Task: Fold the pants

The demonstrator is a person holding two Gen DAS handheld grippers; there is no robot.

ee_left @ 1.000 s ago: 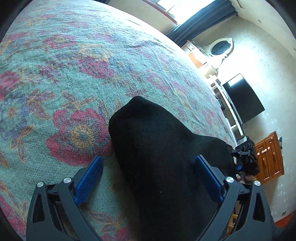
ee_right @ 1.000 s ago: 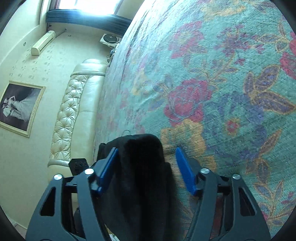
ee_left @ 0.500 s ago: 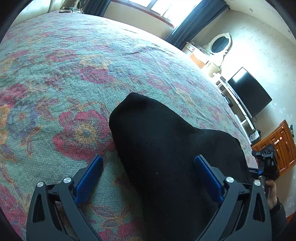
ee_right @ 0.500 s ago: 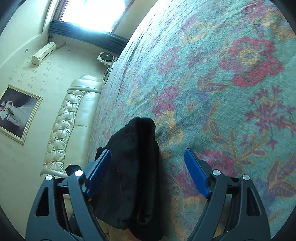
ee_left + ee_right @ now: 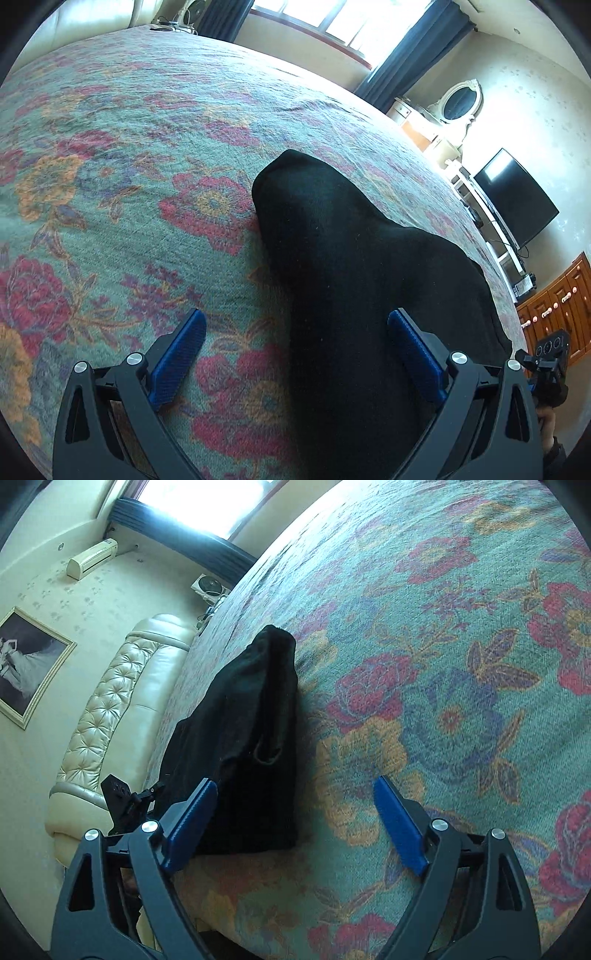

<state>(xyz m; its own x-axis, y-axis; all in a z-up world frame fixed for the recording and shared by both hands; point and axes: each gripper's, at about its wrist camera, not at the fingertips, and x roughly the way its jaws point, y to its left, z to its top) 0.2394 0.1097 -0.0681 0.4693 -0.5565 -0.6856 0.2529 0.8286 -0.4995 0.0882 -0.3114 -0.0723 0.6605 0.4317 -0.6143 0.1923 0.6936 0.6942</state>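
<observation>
Teal woven bedspread (image 5: 122, 229) with red and orange flowers fills most of what I see through both wrist cameras, stretched over the bed. On it lie the black pants (image 5: 354, 280), folded into a compact, thick bundle; from my left wrist view they run from between the fingers away toward the middle of the cover, and from the right wrist view the same bundle (image 5: 247, 746) sits to the left of centre, near the bed's edge by the cream tufted headboard (image 5: 107, 709).

Along the far wall in the left view I have dark blue curtains (image 5: 410, 55) beside the bright window, then a black television (image 5: 517, 199), then an oval white-framed mirror (image 5: 460, 101).

My left gripper (image 5: 295, 358) is spread wide, its blue pads empty, one over the bedspread and the other over the pants, clamping nothing. My right gripper (image 5: 295, 823) is likewise spread wide, its left pad just beside the bundle's near corner, its right pad over bare cover.
</observation>
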